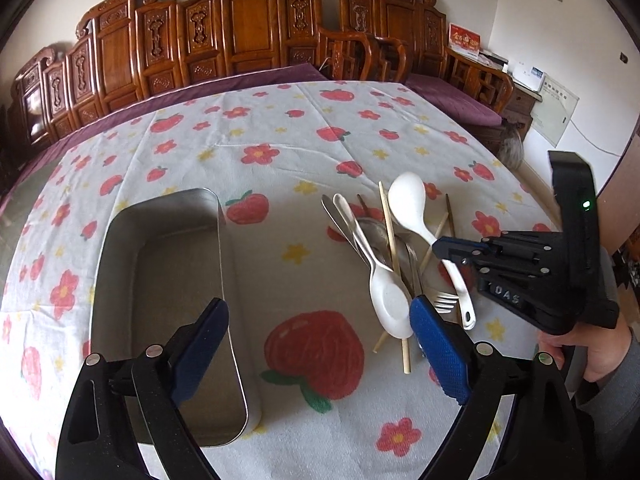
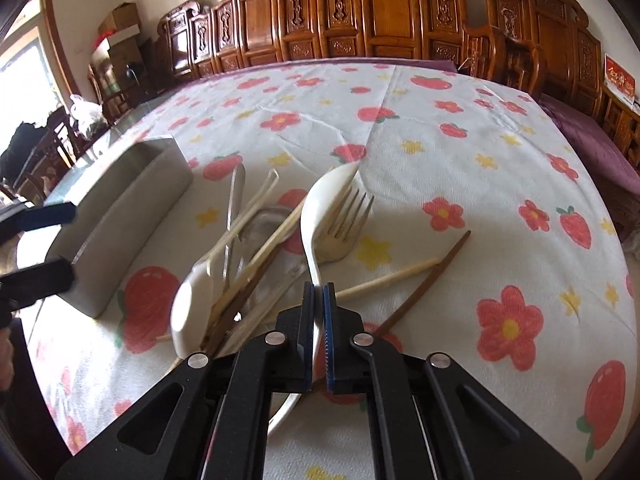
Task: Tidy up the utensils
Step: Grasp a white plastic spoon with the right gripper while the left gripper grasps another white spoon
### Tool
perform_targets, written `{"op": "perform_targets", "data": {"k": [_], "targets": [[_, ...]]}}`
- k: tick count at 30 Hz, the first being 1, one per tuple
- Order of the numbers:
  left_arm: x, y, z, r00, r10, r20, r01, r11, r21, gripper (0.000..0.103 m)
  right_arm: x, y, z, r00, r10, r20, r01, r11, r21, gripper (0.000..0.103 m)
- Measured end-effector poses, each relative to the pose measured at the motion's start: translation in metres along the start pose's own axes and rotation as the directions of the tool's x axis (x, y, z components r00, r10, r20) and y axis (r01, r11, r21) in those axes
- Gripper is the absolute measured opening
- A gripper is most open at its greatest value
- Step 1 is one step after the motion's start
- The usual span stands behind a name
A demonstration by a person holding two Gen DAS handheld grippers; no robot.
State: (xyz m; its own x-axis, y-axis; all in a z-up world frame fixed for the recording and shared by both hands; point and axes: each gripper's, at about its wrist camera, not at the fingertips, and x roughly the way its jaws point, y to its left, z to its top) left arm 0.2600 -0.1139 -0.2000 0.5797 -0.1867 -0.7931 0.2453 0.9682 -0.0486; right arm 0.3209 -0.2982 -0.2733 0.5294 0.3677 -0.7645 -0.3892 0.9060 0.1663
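Rectangular metal tin [image 1: 168, 264] is sitting empty; right gripper [image 2: 319, 300] is pinching white plastic spoon's handle [image 2: 316, 268], left gripper [image 1: 320, 344] is hanging open, unloaded.

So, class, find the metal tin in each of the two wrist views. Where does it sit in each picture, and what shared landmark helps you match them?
Left wrist view: the metal tin lies lower left, open top facing up, partly behind the left gripper's finger.
Right wrist view: the metal tin sits at the left edge, seen from its side, left of the utensil pile.
Shared landmark: the white spoon held by the right gripper.
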Motion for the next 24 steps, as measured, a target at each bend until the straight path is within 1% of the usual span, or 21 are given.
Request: {"op": "perform_targets", "data": {"k": [4, 10, 12, 13, 15, 17, 21, 22, 23, 24], "targets": [[0.010, -0.004, 0.000, 1.000, -0.010, -0.016, 0.010, 1.000, 0.005, 0.083, -0.008, -0.011, 0.003, 1.000, -0.012, 0.027, 0.011, 0.999, 0.031, 0.004], [0.036, -0.009, 0.008, 0.996, -0.069, -0.061, 0.068, 0.997, -0.024, 0.072, -0.013, -0.023, 0.006, 0.998, -0.027, 0.048, 0.024, 0.998, 0.065, 0.004], [0.045, -0.010, 0.010, 0.991, -0.114, -0.064, 0.111, 0.993, -0.042, 0.066, -0.014, -0.024, 0.006, 0.998, -0.031, 0.048, 0.027, 0.997, 0.067, 0.004], [0.050, -0.012, 0.011, 0.990, -0.122, -0.071, 0.120, 0.992, -0.040, 0.061, -0.014, -0.024, 0.006, 0.998, -0.032, 0.048, 0.029, 0.997, 0.067, 0.004], [0.058, -0.014, 0.011, 0.988, -0.128, -0.085, 0.126, 0.991, -0.039, 0.056, -0.013, -0.024, 0.006, 0.998, -0.032, 0.045, 0.029, 0.997, 0.065, 0.004], [0.067, -0.017, 0.011, 0.985, -0.140, -0.102, 0.137, 0.990, -0.040, 0.047, -0.013, -0.025, 0.006, 0.998, -0.034, 0.045, 0.032, 0.997, 0.063, 0.004], [0.078, -0.022, 0.010, 0.975, -0.186, -0.125, 0.181, 0.982, -0.048, 0.037, -0.014, -0.026, 0.005, 0.998, -0.033, 0.048, 0.030, 0.997, 0.069, 0.004], [0.080, -0.023, 0.010, 0.971, -0.198, -0.135, 0.192, 0.980, -0.058, 0.029, -0.014, -0.027, 0.005, 0.998, -0.033, 0.048, 0.029, 0.997, 0.069, 0.004], [0.082, -0.024, 0.009, 0.967, -0.210, -0.145, 0.202, 0.977, -0.068, 0.026, -0.014, -0.027, 0.005, 0.998, -0.032, 0.049, 0.029, 0.997, 0.068, 0.004], [0.082, -0.024, 0.008, 0.965, -0.217, -0.146, 0.208, 0.975, -0.076, 0.026, -0.014, -0.027, 0.006, 0.998, -0.032, 0.049, 0.028, 0.997, 0.068, 0.004]]}}
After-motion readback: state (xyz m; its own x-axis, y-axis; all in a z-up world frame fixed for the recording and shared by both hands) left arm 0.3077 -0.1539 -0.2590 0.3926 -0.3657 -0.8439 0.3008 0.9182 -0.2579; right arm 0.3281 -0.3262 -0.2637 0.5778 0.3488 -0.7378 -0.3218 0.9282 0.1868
